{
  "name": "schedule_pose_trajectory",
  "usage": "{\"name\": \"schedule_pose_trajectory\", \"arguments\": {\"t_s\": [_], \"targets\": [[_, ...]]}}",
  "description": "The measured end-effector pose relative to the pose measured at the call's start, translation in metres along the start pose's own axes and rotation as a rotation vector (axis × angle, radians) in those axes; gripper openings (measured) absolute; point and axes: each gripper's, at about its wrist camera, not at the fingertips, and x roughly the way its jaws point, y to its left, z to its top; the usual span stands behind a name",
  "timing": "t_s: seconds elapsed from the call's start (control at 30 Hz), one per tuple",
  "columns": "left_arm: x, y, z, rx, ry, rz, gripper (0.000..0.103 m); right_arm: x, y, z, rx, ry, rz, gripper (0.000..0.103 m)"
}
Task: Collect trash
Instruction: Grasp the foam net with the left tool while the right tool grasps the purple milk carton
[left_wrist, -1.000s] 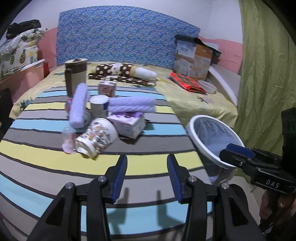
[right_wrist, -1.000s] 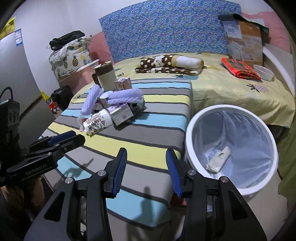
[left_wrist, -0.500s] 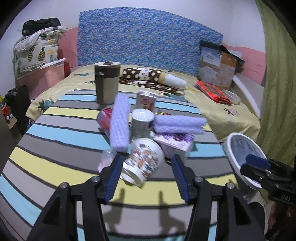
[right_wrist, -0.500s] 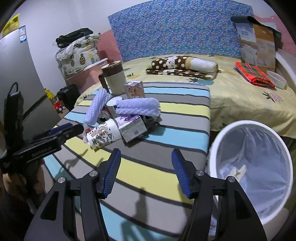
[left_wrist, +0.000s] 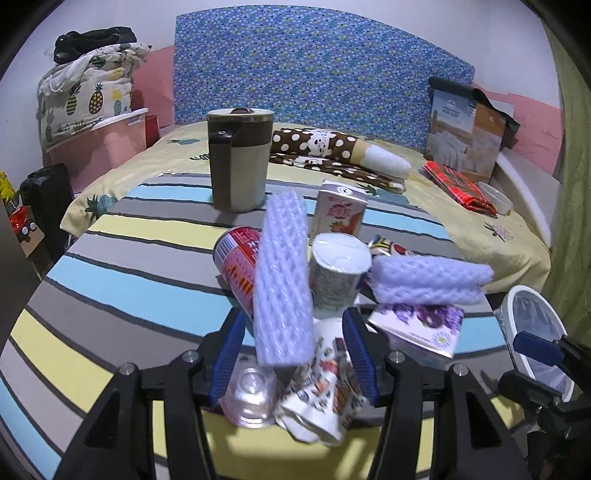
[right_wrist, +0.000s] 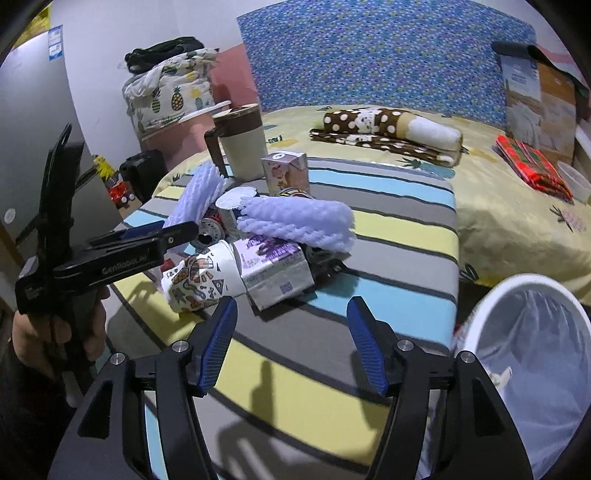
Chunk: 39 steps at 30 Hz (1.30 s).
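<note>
A pile of trash lies on the striped board. In the left wrist view my open left gripper (left_wrist: 293, 354) straddles a patterned paper cup (left_wrist: 321, 398), a clear plastic cup (left_wrist: 253, 395) and the low end of a purple foam net (left_wrist: 282, 280). Behind are a red can (left_wrist: 236, 262), a white cup (left_wrist: 338, 277), a milk carton (left_wrist: 341, 212), a second foam net (left_wrist: 428, 278) and a purple box (left_wrist: 419, 328). In the right wrist view my right gripper (right_wrist: 291, 343) is open and empty, short of the purple box (right_wrist: 273, 273) and paper cup (right_wrist: 201, 278). The left gripper (right_wrist: 147, 240) reaches into the pile.
A white bin (right_wrist: 532, 354) with a liner stands right of the board and holds a small scrap; it also shows in the left wrist view (left_wrist: 535, 332). A brown and beige mug (left_wrist: 238, 158) stands behind the pile. A bed with folded cloths lies beyond.
My left gripper has moved forward into the pile and now straddles the paper cup and clear cup. My right gripper has moved forward and left, toward the pile, away from the bin.
</note>
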Motion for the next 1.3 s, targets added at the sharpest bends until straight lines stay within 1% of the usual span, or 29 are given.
{"name": "schedule_pose_trajectory", "arguments": {"t_s": [0.1, 0.17, 0.2, 0.27, 0.43, 0.63, 0.7, 0.77, 1.03, 1.3], "targets": [[0.007, 0.003, 0.002, -0.005, 0.01, -0.001, 0.054, 0.009, 0.006, 0.004, -0.031, 0.011, -0.002, 0.064], [0.012, 0.005, 0.001, -0.007, 0.02, -0.013, 0.044, 0.015, 0.008, 0.006, -0.051, 0.017, -0.008, 0.064], [0.014, 0.006, 0.0, -0.009, 0.027, -0.021, 0.042, 0.018, 0.009, 0.008, -0.062, 0.02, -0.012, 0.064], [0.017, 0.007, -0.002, -0.012, 0.038, -0.035, 0.031, 0.024, 0.012, 0.01, -0.085, 0.028, -0.017, 0.064], [0.012, 0.012, -0.004, -0.019, 0.03, -0.078, 0.029, 0.036, 0.015, 0.012, -0.132, 0.043, -0.022, 0.064], [0.007, 0.018, -0.008, -0.034, 0.029, -0.102, 0.027, 0.045, 0.017, 0.016, -0.142, 0.057, -0.032, 0.064], [0.004, 0.02, -0.008, -0.038, 0.027, -0.106, 0.027, 0.048, 0.017, 0.018, -0.137, 0.075, -0.035, 0.064], [0.001, 0.02, -0.008, -0.037, 0.024, -0.109, 0.027, 0.049, 0.018, 0.018, -0.122, 0.082, -0.03, 0.062], [-0.016, 0.012, -0.01, -0.008, 0.001, -0.118, 0.026, 0.028, 0.017, 0.011, -0.071, 0.046, -0.008, 0.061], [-0.036, -0.007, -0.014, 0.03, -0.01, -0.135, 0.026, 0.001, 0.01, 0.004, -0.028, 0.01, -0.002, 0.06]]}}
